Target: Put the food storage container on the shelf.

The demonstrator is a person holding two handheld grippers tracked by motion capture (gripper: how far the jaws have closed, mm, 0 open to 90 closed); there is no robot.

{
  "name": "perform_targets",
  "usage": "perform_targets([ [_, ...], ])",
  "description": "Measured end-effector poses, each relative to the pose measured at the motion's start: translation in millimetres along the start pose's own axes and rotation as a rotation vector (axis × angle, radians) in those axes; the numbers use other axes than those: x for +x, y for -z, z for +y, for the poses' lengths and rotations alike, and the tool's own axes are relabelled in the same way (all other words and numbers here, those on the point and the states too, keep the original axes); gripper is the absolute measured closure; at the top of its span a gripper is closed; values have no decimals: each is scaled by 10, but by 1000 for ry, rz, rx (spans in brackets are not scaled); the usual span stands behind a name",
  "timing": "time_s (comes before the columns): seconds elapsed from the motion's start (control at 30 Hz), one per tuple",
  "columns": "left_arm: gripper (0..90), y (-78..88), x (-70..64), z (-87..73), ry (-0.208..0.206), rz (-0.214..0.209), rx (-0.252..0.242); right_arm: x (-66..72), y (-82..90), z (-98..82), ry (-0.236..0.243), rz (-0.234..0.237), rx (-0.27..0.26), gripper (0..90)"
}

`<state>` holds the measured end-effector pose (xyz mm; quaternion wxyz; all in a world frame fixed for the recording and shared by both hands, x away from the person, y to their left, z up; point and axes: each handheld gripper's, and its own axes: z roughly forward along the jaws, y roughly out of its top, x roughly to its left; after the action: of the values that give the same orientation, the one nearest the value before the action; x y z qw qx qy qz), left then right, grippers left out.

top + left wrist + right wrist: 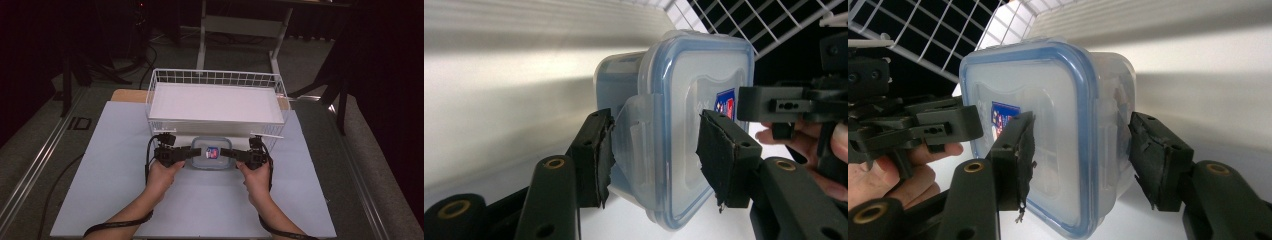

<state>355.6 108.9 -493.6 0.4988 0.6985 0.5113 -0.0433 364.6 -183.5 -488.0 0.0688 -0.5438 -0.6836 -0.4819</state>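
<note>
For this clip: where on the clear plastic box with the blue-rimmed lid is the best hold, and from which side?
Best at the short ends of the clear plastic box with the blue-rimmed lid, one tool from each side, pinching lid rim and wall together. The flat lid and latch flaps give the pads purchase; the white wire basket blocks the far side.

I count one plastic box (212,153) with a blue-rimmed lid, one wire basket (217,102) beyond it, two grippers, left (186,152) and right (234,154), and one table (115,170).
</note>
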Motion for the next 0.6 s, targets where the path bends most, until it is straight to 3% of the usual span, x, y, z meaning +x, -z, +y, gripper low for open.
perform_targets([
  [0.1, 501, -57, 70, 22, -8, 5, 0, -17, -42, 49, 25, -21, -10, 448],
  [0.27, 499, -112, 119, 53, -19, 21, -9, -101, -120, 67, -31, -10, -11, 448],
  [0.4, 497, -176, 180, 69, -24, 26, -16, -149, -180, 88, -3, -27, -33, 443],
  [0.6, 495, -222, 239, 87, -34, 33, -31, -202, -241, 111, -23, -22, -44, 440],
])
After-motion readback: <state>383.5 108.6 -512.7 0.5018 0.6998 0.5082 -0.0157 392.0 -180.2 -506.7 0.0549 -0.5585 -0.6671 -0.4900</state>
